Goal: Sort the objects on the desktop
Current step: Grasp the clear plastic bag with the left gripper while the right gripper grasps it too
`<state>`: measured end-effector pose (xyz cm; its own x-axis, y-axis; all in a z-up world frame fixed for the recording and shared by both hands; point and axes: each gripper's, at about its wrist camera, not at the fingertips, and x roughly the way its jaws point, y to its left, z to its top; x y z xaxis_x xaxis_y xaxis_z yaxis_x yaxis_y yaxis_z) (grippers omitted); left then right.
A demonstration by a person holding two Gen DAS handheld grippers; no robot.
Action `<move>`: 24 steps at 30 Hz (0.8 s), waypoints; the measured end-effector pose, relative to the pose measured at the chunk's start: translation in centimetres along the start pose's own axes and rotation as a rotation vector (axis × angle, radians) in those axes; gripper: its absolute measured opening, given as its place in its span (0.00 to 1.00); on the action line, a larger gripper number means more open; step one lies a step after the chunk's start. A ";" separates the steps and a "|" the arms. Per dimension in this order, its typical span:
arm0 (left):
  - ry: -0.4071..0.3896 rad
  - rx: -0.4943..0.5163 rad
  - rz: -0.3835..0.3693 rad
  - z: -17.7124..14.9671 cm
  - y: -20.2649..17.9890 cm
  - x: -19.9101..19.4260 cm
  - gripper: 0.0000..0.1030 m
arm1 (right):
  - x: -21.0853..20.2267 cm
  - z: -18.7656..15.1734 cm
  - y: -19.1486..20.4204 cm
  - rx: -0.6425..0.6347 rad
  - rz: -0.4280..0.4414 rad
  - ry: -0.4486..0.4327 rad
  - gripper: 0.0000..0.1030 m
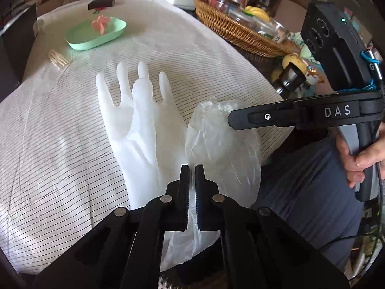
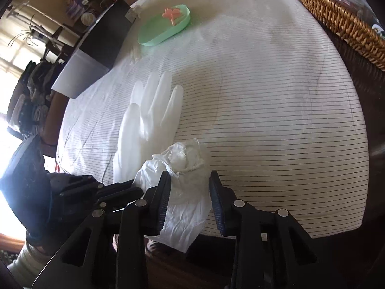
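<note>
Two white rubber gloves [image 1: 134, 125] lie flat, one on the other, on the striped cloth [image 1: 60, 144]; they also show in the right wrist view [image 2: 146, 120]. A clear plastic bag [image 1: 221, 149] lies beside them near the table's front edge. My left gripper [image 1: 192, 168] is shut on the bag's edge. My right gripper [image 2: 190, 180] is open, its fingers on either side of the crumpled bag [image 2: 185, 168]. In the left wrist view the right gripper's finger [image 1: 264, 118] reaches over the bag.
A green tray [image 1: 96, 33] holding a pink flower-shaped piece [image 1: 101, 22] sits at the far side. A dark box [image 1: 101, 3] lies behind it. A wicker basket [image 1: 240, 31] full of items stands at the right. A grey-black box [image 2: 91, 55] sits at the left edge.
</note>
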<state>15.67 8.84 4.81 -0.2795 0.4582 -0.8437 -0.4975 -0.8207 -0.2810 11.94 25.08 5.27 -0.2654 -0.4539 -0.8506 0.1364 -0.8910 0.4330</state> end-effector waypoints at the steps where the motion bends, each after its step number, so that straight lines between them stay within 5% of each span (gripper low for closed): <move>1: -0.012 0.005 0.010 0.0 -0.2 -0.5 0.04 | -0.5 0.0 0.4 -0.006 0.002 -0.016 0.29; 9: -0.103 -0.014 0.000 1.2 0.3 -4.8 0.04 | -4.1 1.5 4.3 -0.072 0.038 -0.117 0.28; 15: -0.153 -0.081 0.036 3.6 3.7 -6.8 0.04 | -3.2 5.1 6.6 -0.100 0.054 -0.162 0.28; 24: -0.020 -0.137 0.189 4.4 8.4 1.0 0.07 | 6.9 8.4 5.5 -0.106 -0.080 -0.108 0.33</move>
<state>7.61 3.91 3.57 -0.3741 0.2977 -0.8783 -0.3191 -0.9306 -0.1795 2.89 17.01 4.29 -0.3795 -0.3838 -0.8418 0.2092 -0.9219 0.3260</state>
